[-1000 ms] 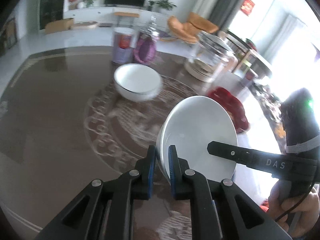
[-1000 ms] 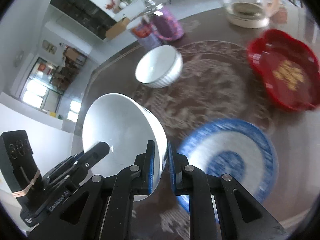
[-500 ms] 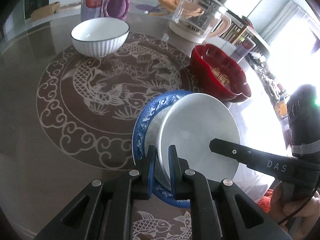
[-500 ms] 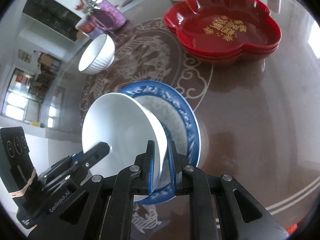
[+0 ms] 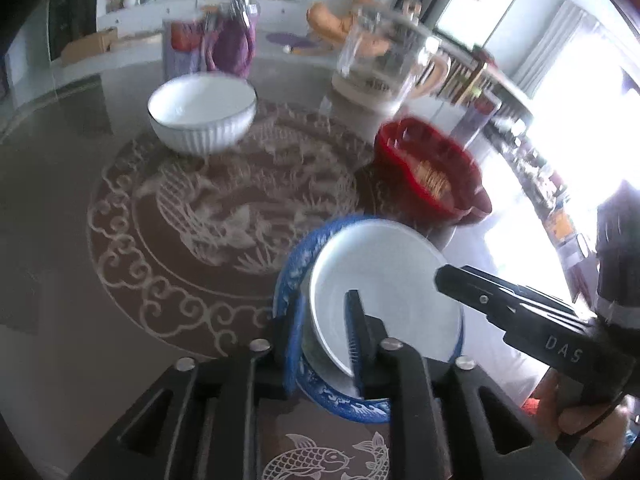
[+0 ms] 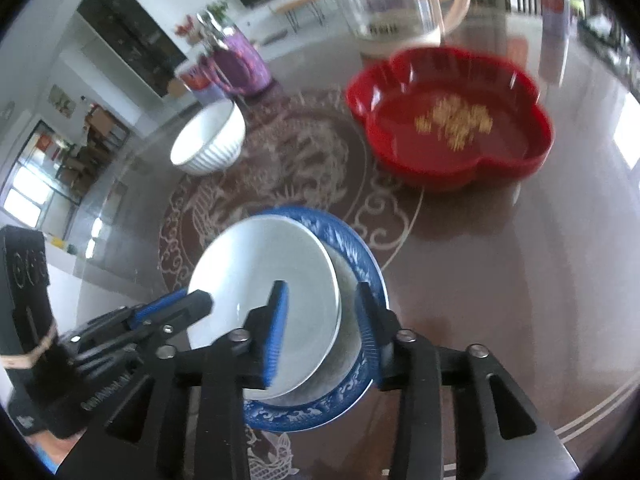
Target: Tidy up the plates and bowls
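Note:
A plain white bowl (image 5: pixel 384 280) (image 6: pixel 264 276) rests in the blue-patterned plate (image 5: pixel 292 264) (image 6: pixel 360 256) on the brown table. My left gripper (image 5: pixel 325 300) straddles the bowl's near-left rim. Its jaws are opening and the pads stand off the rim. My right gripper (image 6: pixel 322 286) straddles the opposite rim, jaws also opening, with gaps on both sides. A second white bowl (image 5: pixel 202 114) (image 6: pixel 210 140), ribbed with a dark rim, stands farther back on the table. A red flower-shaped dish (image 5: pixel 432 172) (image 6: pixel 452 120) sits to the right.
A glass kettle (image 5: pixel 384 64) (image 6: pixel 396 0) stands behind the red dish. A purple container (image 5: pixel 232 44) and a canister are behind the ribbed bowl. The table (image 5: pixel 100 280) has a pale dragon and fish pattern. A hand (image 5: pixel 588 420) holds the right gripper.
Both grippers carried the white bowl down onto the blue plate. Their jaws, shut on its rim before, have spread apart and let go of it.

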{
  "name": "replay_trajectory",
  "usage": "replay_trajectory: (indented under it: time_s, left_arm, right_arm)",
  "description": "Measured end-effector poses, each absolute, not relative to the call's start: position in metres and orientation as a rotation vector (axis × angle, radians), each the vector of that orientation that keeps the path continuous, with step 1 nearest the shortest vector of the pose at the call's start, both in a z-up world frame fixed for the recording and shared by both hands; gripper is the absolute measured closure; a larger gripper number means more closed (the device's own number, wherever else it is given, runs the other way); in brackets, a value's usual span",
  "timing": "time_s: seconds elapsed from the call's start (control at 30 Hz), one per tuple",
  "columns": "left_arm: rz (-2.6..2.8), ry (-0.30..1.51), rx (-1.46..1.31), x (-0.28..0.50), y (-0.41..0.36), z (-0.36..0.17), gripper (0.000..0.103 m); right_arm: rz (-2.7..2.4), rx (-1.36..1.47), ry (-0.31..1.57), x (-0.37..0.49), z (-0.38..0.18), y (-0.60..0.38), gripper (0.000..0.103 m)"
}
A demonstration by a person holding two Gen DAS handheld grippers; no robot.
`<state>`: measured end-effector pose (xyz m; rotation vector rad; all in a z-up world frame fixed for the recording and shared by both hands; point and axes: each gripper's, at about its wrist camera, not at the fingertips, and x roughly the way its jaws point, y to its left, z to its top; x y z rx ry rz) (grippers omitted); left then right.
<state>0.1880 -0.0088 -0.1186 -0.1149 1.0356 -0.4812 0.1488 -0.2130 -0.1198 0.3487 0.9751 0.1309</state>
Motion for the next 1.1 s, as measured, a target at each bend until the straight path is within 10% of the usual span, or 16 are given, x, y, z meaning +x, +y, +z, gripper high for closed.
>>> replay_trajectory:
  time_s: [0.1, 0.13, 1.1]
  left_arm:
    - [-0.408, 0.906, -0.121, 0.173, 0.016, -0.096, 0.012]
    - [-0.38, 0.867, -0.126, 0.168, 0.025, -0.091, 0.009]
    - [-0.07, 0.952, -0.19, 0.15, 0.097, -0.175, 0.007]
  right_arm:
    - [0.044, 0.274, 0.814, 0.121, -0.097, -0.21, 0.041]
    - [0.01, 0.258, 0.767, 0.112, -0.092, -0.209, 0.038]
    - [-0.322, 0.261, 0.692, 0.048, -0.153, -0.244, 0.036]
